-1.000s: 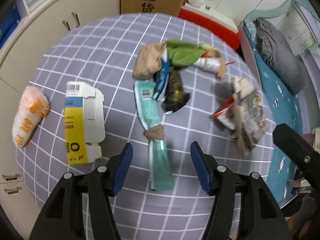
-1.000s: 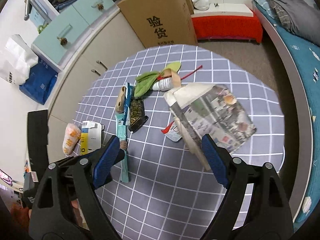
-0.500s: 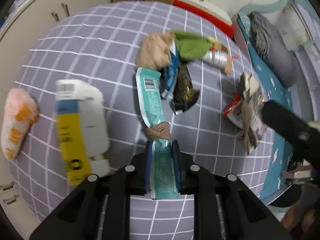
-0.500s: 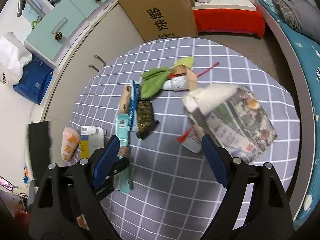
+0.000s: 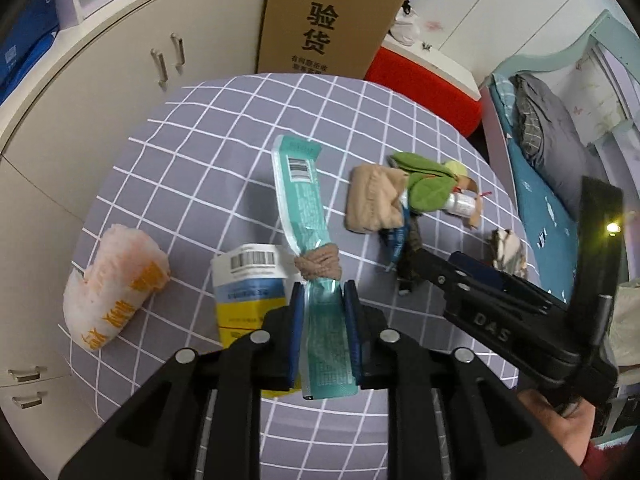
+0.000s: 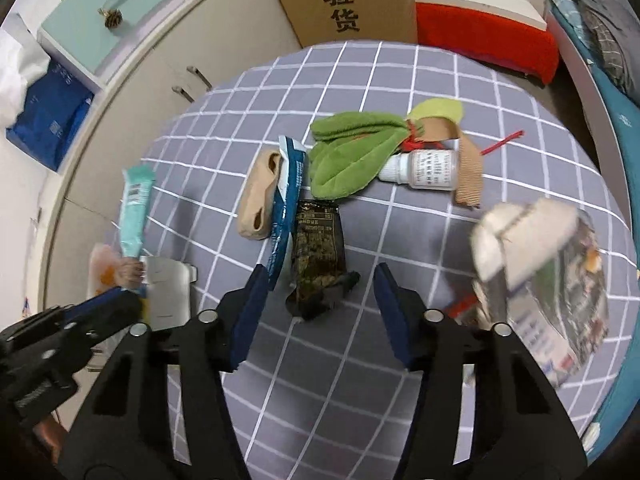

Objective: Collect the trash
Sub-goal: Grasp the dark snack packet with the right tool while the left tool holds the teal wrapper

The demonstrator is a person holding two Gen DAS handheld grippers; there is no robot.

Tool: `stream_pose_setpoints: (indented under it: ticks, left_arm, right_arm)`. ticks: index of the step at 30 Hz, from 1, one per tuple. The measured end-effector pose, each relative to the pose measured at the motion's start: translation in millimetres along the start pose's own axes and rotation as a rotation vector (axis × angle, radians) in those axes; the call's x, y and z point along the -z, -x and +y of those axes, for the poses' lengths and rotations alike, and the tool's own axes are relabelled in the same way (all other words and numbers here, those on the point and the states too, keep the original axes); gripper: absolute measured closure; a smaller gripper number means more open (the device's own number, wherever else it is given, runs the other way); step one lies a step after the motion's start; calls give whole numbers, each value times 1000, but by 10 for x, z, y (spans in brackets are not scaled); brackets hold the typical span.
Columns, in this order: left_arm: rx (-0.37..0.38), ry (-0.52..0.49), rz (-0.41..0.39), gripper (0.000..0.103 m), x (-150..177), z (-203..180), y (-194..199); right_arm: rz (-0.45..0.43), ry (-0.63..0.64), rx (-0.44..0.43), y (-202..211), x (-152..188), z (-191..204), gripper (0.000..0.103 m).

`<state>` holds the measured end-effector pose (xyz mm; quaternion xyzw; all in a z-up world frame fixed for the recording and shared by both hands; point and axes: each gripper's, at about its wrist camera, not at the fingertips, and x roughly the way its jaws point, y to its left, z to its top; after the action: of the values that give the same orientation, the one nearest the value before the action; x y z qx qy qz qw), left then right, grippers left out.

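**Picking up trash from the checked table**

Between our left gripper's [image 5: 323, 320] two blue pads [image 5: 296, 320] sits the long teal wrapper [image 5: 306, 196]. The pads press on its near end, so the wrapper is pinched tight. It sticks up and away from us, above the table [image 5: 224, 128], with its barcode end at the far tip. A small brown tie [image 5: 319, 262] is bunched around the wrapper, just past the pads.

Our right gripper [image 6: 318, 308] is spread wide and holds nothing. It hovers over the table, and the dark crinkly packet [image 6: 318, 256] lies on the cloth between its two fingers.

We use the table as our marker. Under the left gripper, on the table, lies a white, blue and yellow carton [image 5: 250, 284]. At the table's left edge rests a white bag with orange letters [image 5: 114, 280]. Near the table's middle we see a tan folded cloth [image 6: 258, 196], touching a blue wrapper [image 6: 288, 200] that lies beside the dark packet. Farther back on the table sits a green leaf-shaped cloth [image 6: 350, 156], next to a small white bottle [image 6: 426, 168] and a brown ribbon [image 6: 468, 176]. At the table's right side lies a folded newspaper [image 6: 560, 276], blurry in the right view.

Behind the table stands a big cardboard box [image 6: 344, 0].
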<state>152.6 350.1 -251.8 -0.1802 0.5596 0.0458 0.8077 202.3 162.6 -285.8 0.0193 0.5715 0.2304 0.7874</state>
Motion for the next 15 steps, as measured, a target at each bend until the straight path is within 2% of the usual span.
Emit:
stream_pose_setpoints:
  ticks: [1, 6, 7, 9, 10, 15]
  left_arm:
    - [-6, 2, -1, 84, -4, 8, -16]
    - [-24, 6, -9, 84, 16, 40, -31]
    - [-29, 7, -14, 84, 18, 29, -23]
    - [-34, 9, -19, 84, 28, 8, 1]
    - [-39, 10, -23, 84, 31, -24, 26]
    - [-39, -25, -54, 84, 57, -307, 225]
  right_arm:
    - [7, 5, 3, -41, -2, 3, 58]
    - [14, 81, 32, -166, -67, 65, 71]
    - [20, 92, 25, -170, -80, 77, 75]
    - [36, 95, 0, -144, -74, 61, 77]
    - [38, 94, -11, -101, -48, 44, 84]
    - [38, 51, -103, 230, 53, -68, 85]
